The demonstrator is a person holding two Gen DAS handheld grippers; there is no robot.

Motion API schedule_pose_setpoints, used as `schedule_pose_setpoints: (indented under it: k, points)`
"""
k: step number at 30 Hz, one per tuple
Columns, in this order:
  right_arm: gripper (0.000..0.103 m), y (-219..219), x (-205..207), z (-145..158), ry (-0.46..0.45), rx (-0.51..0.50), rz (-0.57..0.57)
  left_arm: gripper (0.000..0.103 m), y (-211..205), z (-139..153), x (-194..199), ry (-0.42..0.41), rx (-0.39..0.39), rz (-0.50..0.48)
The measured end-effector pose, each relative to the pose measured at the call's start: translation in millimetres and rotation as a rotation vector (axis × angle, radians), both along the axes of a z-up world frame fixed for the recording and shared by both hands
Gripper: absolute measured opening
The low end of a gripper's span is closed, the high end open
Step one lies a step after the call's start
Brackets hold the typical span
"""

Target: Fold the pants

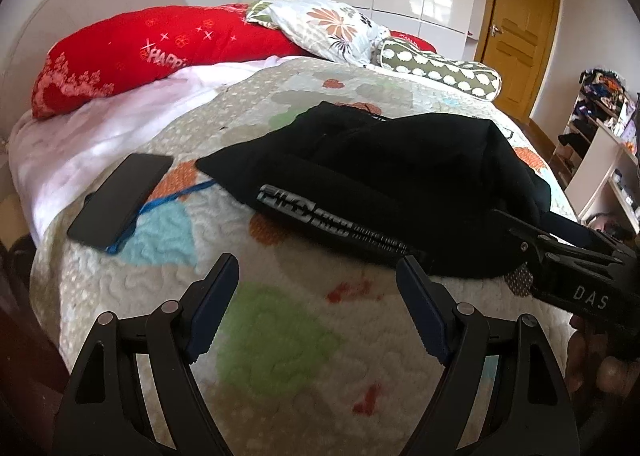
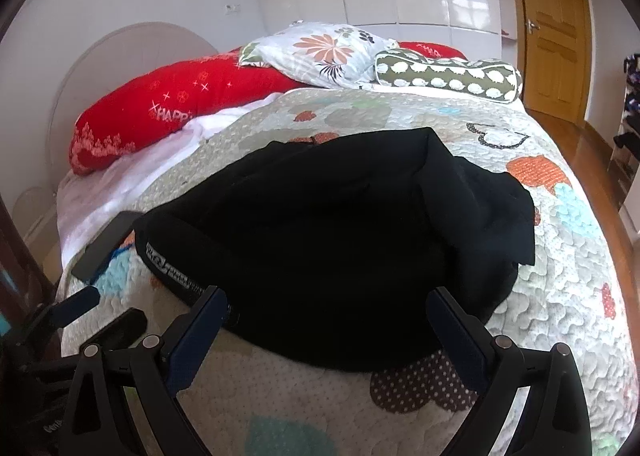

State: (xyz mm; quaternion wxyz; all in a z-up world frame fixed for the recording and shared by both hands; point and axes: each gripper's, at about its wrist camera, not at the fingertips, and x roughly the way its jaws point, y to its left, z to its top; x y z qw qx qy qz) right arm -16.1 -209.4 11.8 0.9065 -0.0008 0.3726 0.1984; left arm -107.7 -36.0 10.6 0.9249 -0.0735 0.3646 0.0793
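A: Pants (image 2: 332,240) lay bunched, black, on the near half of the quilt (image 2: 560,296). Both tools hovered just short of them: left gripper (image 1: 316,276) with jaws apart and empty, right gripper (image 2: 324,304) likewise.

B: The risk?

A: Pinching one layer only (black on black hides edges), so the heap would drag, not unfold. The phone (image 1: 120,196) at the left could get swept.

B: Views?

A: Left view alone showed the phone whole; right showed the pants' far right flap.
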Motion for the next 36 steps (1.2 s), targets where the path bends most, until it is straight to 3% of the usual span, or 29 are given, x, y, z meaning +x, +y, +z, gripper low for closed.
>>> schedule_pose_setpoints:
  k: [9,17,30,36]
  points:
    - [0.1,-2.7,-15.0,8.2,-0.003,0.015,-0.021,0.082,2.4,23.8,-21.2,-0.042,0.02,-0.012]
    - [0.1,-11.4,-21.1,24.3,-0.053,0.041,-0.012,0.082,-12.4,36.2,-13.9,-0.066,0.037,-0.046]
    - [0.1,-52.9,18.4,25.1,-0.056,-0.008,-0.113,0.081,-44.7,28.5,68.9,-0.051,0.015,-0.182]
    - [0.1,-86.6,63.1,16.4,-0.038,-0.028,-0.212,0.081,-53.3,15.4,120.0,-0.028,-0.001,-0.24]
